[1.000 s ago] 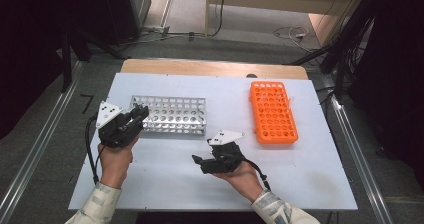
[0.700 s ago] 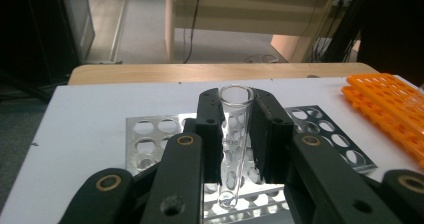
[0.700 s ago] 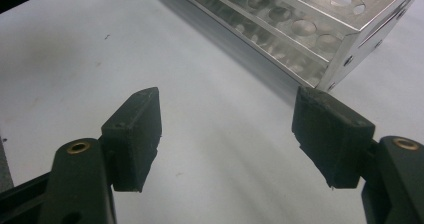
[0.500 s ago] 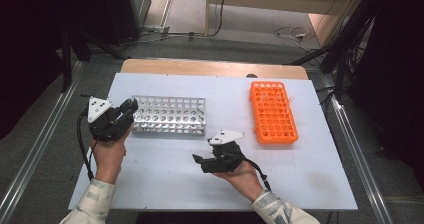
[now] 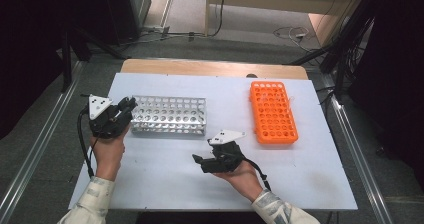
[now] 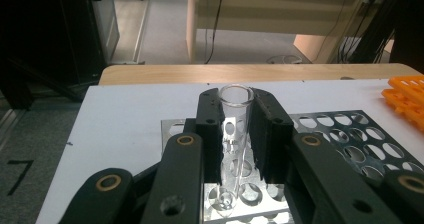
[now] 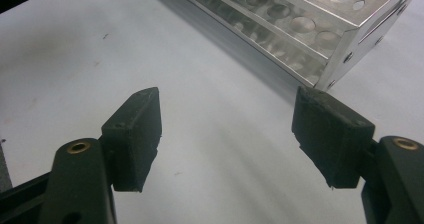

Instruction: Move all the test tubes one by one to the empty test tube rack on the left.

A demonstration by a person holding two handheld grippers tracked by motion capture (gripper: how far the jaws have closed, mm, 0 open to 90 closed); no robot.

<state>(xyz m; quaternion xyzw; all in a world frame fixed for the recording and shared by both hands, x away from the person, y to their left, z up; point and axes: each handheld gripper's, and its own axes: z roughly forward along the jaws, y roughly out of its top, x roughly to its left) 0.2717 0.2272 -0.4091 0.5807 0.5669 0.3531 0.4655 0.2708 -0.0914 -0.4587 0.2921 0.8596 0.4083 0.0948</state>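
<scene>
High view first: a white table (image 5: 165, 184) carries a metal tube rack (image 5: 170, 115) on its left half and an orange tube rack (image 5: 273, 112) toward the right, the two well apart. The left gripper (image 5: 127, 108) sits at the left end of the metal rack, its tip just over the rack's near-left corner, with the left hand (image 5: 109, 151) coming up from the near edge. The right gripper (image 5: 198, 160) rests low over bare table nearer the person, between the two racks and closer to the near edge, pointing left, held by the right hand (image 5: 242, 176).

Left gripper view: the two black jaws of the left gripper (image 6: 236, 134) pinch a clear glass test tube (image 6: 234, 134) between their pads. The tube stands upright, its open rim level with the jaw tips, and its rounded bottom reaches down among the holes at the near-left corner of the metal tube rack (image 6: 345, 144). Whether the bottom is seated in a hole or hangs just above one I cannot tell. The orange tube rack (image 6: 407, 99) shows at the right edge.

Right gripper view: the right gripper (image 7: 227, 134) has its jaws spread wide with nothing between them but white table (image 7: 75, 59). A corner of the metal tube rack (image 7: 310, 34) lies beyond the jaws, not touching them.
</scene>
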